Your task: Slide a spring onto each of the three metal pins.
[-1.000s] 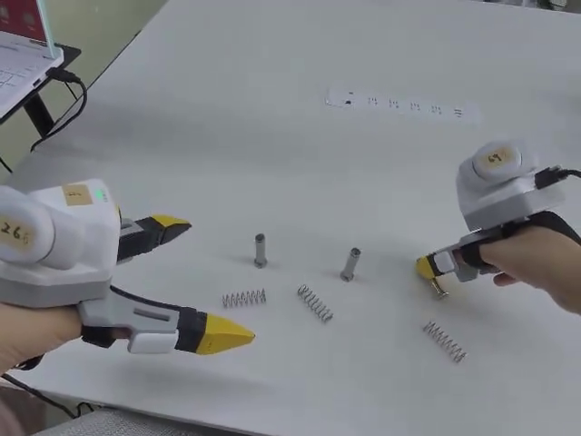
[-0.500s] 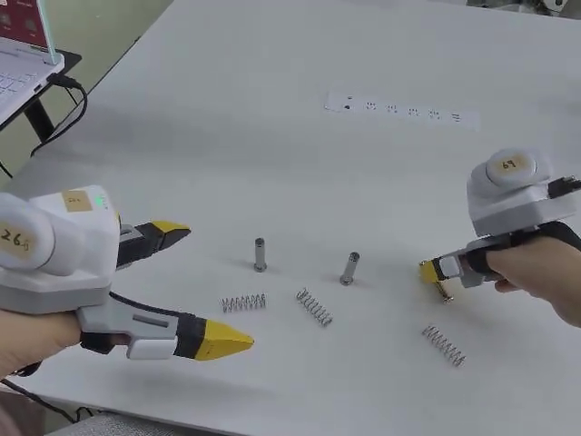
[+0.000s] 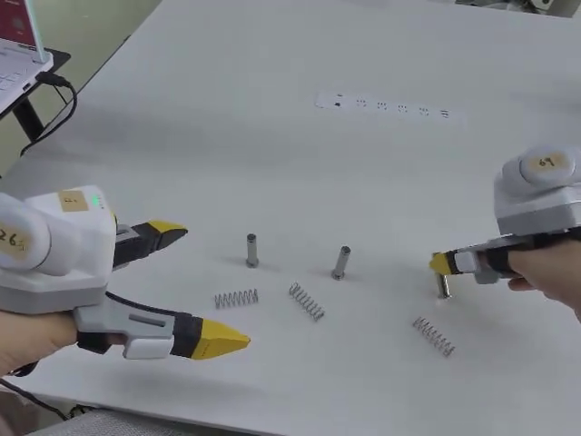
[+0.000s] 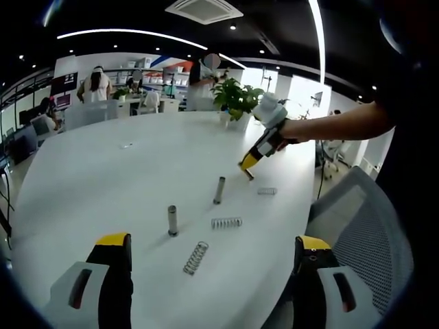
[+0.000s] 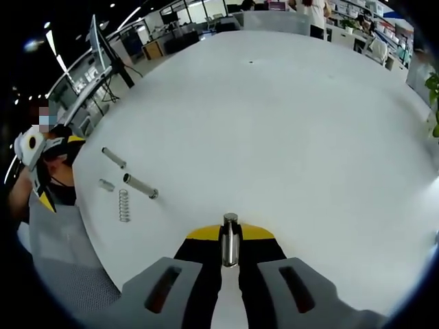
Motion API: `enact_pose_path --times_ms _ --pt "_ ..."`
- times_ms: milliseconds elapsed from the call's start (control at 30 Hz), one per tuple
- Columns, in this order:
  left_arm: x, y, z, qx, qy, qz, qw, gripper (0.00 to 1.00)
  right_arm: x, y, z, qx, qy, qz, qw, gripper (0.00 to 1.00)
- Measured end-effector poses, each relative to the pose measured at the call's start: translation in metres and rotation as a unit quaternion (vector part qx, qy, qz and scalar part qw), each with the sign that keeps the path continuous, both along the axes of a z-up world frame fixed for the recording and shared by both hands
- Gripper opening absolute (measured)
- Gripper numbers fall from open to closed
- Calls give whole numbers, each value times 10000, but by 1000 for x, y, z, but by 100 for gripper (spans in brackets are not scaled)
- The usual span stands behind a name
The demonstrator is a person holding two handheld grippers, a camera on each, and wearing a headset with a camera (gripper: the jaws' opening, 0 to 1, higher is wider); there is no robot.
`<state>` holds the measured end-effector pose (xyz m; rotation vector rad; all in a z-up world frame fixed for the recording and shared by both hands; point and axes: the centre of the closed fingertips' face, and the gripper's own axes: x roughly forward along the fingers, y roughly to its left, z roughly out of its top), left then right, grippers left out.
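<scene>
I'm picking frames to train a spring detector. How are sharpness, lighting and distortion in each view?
Head view: soft even light, faint shadows, springs small but sharp. Left gripper view: fisheye bows the table edge, ceiling strips glare, springs clear. Right gripper view: table domed, held pin sharp, springs tiny.

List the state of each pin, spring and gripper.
left gripper: open, empty
right gripper: shut on held pin
held pin: clamped roughly upright, no spring on it
left pin: standing on the table, bare
middle pin: standing, bare
left spring: lying flat, loose
middle spring: lying flat, loose
right spring: lying flat, loose
</scene>
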<state>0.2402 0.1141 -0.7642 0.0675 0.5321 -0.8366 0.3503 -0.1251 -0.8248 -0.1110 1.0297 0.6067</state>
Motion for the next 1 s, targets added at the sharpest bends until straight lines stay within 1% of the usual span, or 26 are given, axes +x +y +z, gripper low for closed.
enact_pose_path --times_ms 67,167,400,567,667,767,833,900,967,1000 --pt "0 0 0 6 -8 0 10000 96 1 -1 2 71 -96 -55 9999 5" --pt "1 1 1 6 -26 9 10000 96 2 -4 3 75 -164 -99 9998 5" --pt "2 0 3 1 -56 -5 10000 96 5 -7 8 122 -443 -185 9988 5" --pt "1 -2 3 -13 -54 -18 10000 96 6 -6 10 155 -522 -207 9983 5" --pt "2 -1 3 -7 -57 0 10000 96 4 -6 10 149 -595 -171 9980 5" --pt "1 0 3 -12 -56 11 10000 96 1 -6 11 204 -620 -153 9978 5" --pt "1 0 3 -4 -67 10 10000 96 -1 -6 10 161 -692 -81 9974 5" --pt "2 0 4 20 -116 15 9999 95 -3 -6 11 167 -772 -30 9969 5" --pt "2 -1 4 -29 -106 24 9999 95 -5 -6 11 171 -856 36 9962 5" --pt "2 -1 4 -36 -104 24 9999 95 -6 -5 11 169 -858 51 9962 5"
